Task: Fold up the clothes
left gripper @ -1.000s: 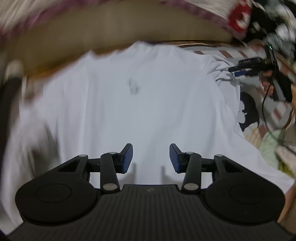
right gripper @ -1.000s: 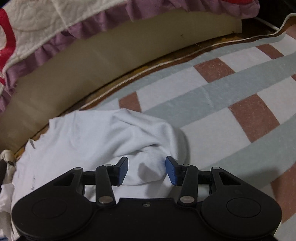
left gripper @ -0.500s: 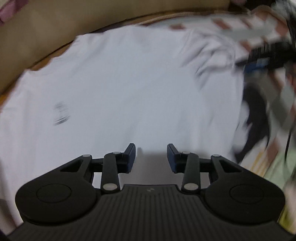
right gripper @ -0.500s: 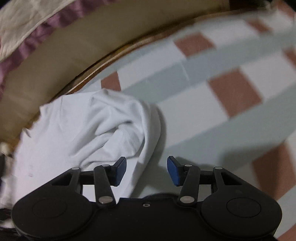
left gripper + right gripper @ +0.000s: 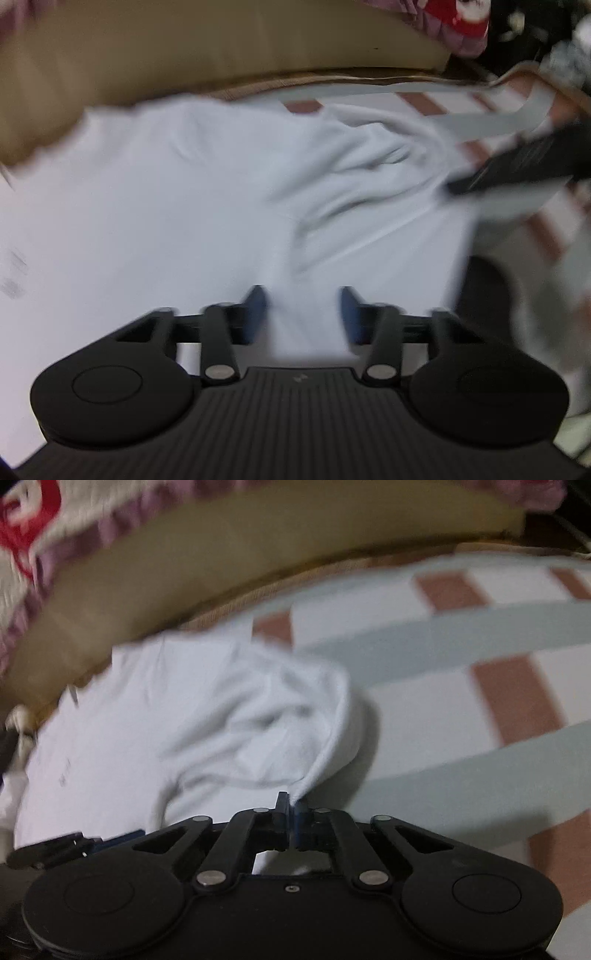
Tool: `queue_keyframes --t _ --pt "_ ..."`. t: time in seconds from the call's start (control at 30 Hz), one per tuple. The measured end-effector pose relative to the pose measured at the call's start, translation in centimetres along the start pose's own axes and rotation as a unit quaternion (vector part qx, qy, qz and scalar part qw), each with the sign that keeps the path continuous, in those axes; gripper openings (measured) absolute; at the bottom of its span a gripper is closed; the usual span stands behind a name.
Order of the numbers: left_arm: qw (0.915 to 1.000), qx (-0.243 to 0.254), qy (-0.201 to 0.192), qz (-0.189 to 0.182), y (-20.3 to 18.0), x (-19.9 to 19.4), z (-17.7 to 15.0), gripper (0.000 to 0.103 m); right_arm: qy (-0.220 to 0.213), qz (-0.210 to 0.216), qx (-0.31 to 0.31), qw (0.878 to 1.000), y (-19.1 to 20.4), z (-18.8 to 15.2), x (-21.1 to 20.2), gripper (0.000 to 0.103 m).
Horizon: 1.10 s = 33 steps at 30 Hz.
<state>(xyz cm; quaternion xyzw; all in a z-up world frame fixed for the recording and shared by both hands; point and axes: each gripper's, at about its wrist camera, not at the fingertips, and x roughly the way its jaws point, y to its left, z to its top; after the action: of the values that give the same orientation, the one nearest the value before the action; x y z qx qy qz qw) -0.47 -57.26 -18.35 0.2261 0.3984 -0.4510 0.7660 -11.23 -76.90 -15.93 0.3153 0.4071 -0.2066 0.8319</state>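
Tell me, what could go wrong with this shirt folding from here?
The right gripper pinches only a thin edge of the white shirt, so the cloth may slip out when pulled. The left gripper is open over the shirt, holding nothing, so the bunched sleeve could drag the shirt crooked.

A checked sheet in grey, white and rust covers the bed from centre to 3 o'clock. A tan board curves along 12 o'clock, with a purple-frilled quilt at 10 o'clock. Light is dim.
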Motion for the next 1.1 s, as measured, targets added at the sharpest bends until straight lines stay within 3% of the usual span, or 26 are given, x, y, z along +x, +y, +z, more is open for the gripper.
queue_keyframes --t 0.07,0.17,0.23,0.3,0.37,0.47,0.53,0.57,0.63,0.67,0.73,0.8,0.87,0.9,1.0,1.1 --pt "0.9996 0.006 -0.017 0.02 0.3 -0.9 0.1 0.021 -0.052 -0.042 -0.02 0.998 -0.1 0.8 -2.5 0.001" --pt "0.9985 -0.039 -0.037 0.003 1.8 -1.6 0.5 0.021 -0.125 -0.125 -0.053 0.983 -0.2 1.7 -4.8 0.001" --pt "0.9983 -0.043 -0.039 0.006 2.0 -1.3 0.5 0.021 -0.165 -0.166 -0.064 0.97 -0.7 2.4 -5.6 0.001" --pt "0.9987 -0.034 -0.036 -0.004 2.0 -1.0 0.2 0.026 -0.184 -0.224 -0.105 0.951 -1.0 3.1 -5.3 0.002" --pt "0.999 -0.022 -0.035 -0.014 1.6 -0.4 -0.1 0.032 -0.193 -0.241 -0.125 0.943 -1.9 3.9 -4.3 0.002" --pt "0.9994 0.004 -0.034 -0.012 0.8 0.6 -0.4 0.051 -0.165 -0.223 -0.065 0.958 -4.1 5.2 -2.8 0.002" --pt "0.999 0.028 -0.036 0.001 0.2 1.6 -0.2 0.052 -0.153 -0.194 -0.02 0.969 -5.1 5.4 -2.5 0.002" --pt "0.9985 0.038 -0.039 0.005 0.1 2.0 -0.1 0.05 -0.155 -0.189 -0.017 0.97 -5.2 5.3 -2.5 0.002" --pt "0.9965 0.057 -0.06 0.008 0.0 2.3 0.2 0.007 -0.157 -0.193 -0.021 0.968 -5.3 5.3 -2.4 0.002" --pt "0.996 0.061 -0.065 0.01 0.2 2.2 0.6 0.003 -0.159 -0.197 -0.02 0.967 -5.5 5.3 -2.4 0.002" --pt "0.9959 0.023 -0.087 0.011 1.4 1.7 1.3 0.003 -0.162 -0.195 -0.004 0.967 -6.2 5.2 -2.1 0.005" --pt "0.9923 -0.076 -0.098 -0.007 4.1 1.3 1.6 0.003 -0.154 -0.166 0.051 0.973 -8.2 5.3 -1.9 0.04" --pt "0.9854 -0.138 -0.093 -0.034 6.0 1.6 1.4 0.005 -0.142 -0.109 0.16 0.971 -11.8 4.5 -2.6 0.049" --pt "0.9839 -0.149 -0.087 -0.044 6.4 1.9 1.3 0.006 -0.136 -0.09 0.2 0.966 -13.2 4.1 -3.0 0.049" --pt "0.9913 -0.104 -0.079 -0.018 4.9 2.6 0.6 0.006 -0.124 -0.09 0.246 0.957 -15.4 3.2 -4.0 0.049" --pt "0.9922 -0.093 -0.082 -0.002 3.8 2.7 0.2 0.01 -0.1 -0.07 0.241 0.963 -15.2 2.8 -4.5 0.054"
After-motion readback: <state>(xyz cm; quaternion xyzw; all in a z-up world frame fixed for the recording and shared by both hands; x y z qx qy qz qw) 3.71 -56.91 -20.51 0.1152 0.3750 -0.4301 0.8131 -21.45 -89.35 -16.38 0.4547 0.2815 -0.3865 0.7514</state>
